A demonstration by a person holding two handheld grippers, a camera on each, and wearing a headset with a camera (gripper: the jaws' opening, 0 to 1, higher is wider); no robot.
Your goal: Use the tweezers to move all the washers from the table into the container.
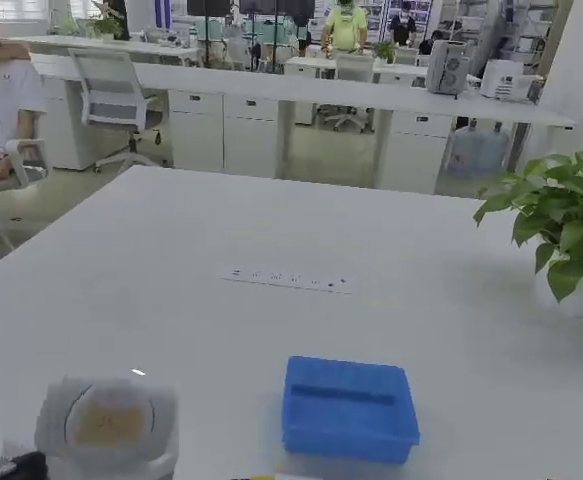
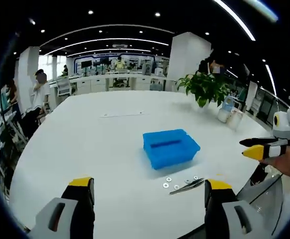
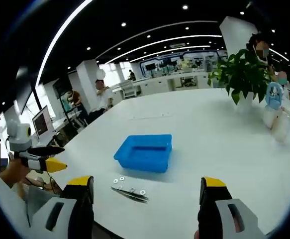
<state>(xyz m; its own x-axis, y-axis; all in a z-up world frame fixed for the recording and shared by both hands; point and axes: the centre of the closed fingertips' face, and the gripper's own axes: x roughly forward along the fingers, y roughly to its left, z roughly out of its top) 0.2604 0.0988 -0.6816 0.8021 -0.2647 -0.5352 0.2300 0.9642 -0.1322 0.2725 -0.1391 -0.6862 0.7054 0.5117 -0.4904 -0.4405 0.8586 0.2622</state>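
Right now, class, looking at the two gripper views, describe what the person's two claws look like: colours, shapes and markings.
The left claw and the right claw look alike. Each has two black fingers capped with bright yellow tips. The fingers are set on pale grey blocky bodies, each with a slot-shaped hole.

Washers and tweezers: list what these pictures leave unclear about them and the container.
Washers, left gripper view: too small for a sure count.
Tweezers, right gripper view: blurred; contact with any washer unclear.
Container, head view: inside blurred; bottom edge cuts the table before it.
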